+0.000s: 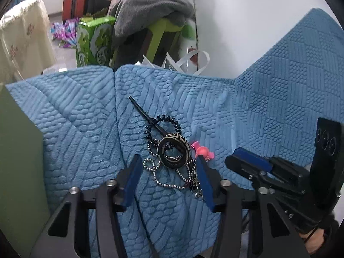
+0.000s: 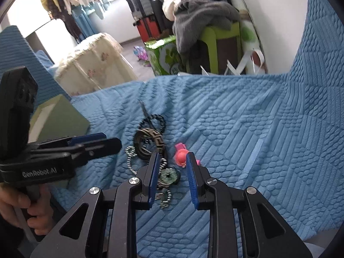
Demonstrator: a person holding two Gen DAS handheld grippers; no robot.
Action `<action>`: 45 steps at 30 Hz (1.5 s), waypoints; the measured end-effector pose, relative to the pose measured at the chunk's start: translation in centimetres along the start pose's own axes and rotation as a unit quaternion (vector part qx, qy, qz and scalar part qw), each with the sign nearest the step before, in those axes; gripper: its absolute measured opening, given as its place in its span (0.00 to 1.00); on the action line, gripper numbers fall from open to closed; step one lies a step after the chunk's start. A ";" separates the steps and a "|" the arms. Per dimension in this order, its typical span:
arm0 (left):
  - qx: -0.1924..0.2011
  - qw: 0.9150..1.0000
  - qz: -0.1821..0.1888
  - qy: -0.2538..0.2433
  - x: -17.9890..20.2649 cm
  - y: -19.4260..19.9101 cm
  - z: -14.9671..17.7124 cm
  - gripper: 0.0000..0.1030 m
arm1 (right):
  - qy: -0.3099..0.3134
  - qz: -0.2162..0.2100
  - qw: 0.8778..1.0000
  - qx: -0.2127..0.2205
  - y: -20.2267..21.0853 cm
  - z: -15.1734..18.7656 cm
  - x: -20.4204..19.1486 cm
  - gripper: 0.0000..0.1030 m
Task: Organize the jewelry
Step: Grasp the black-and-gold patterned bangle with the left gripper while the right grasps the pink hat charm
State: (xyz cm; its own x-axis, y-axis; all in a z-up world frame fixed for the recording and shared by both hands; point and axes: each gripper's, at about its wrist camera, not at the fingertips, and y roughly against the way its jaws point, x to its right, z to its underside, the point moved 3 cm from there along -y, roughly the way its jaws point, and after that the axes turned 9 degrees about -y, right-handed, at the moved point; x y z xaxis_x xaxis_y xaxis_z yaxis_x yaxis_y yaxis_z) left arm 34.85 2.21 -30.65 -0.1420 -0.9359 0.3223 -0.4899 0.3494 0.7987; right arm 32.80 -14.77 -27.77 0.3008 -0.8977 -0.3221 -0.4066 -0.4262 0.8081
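A small pile of jewelry lies on the blue quilted cover [image 1: 268, 111]. It holds a patterned black-and-cream bangle [image 1: 174, 151] [image 2: 150, 145], a black hair stick [image 1: 146, 118], a black coil hair tie [image 1: 163, 126] [image 2: 155, 121], a silver bead chain [image 1: 163, 178] [image 2: 130, 157], a pink hair clip [image 1: 202, 151] [image 2: 181, 155] and a green jade pendant [image 2: 169, 176]. My left gripper [image 1: 167, 161] is open around the pile, low over the cover. My right gripper [image 2: 173, 157] is open, its fingers either side of the pink clip and pendant. Neither holds anything.
A green box [image 1: 19, 172] [image 2: 58, 118] stands at the left on the cover. Beyond the cover's far edge are a green carton [image 1: 94, 40], a green stool piled with grey clothes [image 1: 150, 10], suitcases and a cream-covered table [image 2: 94, 62].
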 end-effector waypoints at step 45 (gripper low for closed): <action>-0.023 1.000 0.012 -0.003 -0.9 -3.2 -1.2 0.06 | -0.006 0.055 0.998 -0.032 -3.2 -0.8 1.2 0.19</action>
State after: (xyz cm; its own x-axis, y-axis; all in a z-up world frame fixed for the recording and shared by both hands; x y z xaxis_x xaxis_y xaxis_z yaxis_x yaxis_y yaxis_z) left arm 37.62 2.02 -32.92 -0.1581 -0.9275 0.3388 -0.4470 0.3732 0.8130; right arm 35.17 -14.41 -30.32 0.2459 -0.9404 -0.2350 -0.3803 -0.3166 0.8690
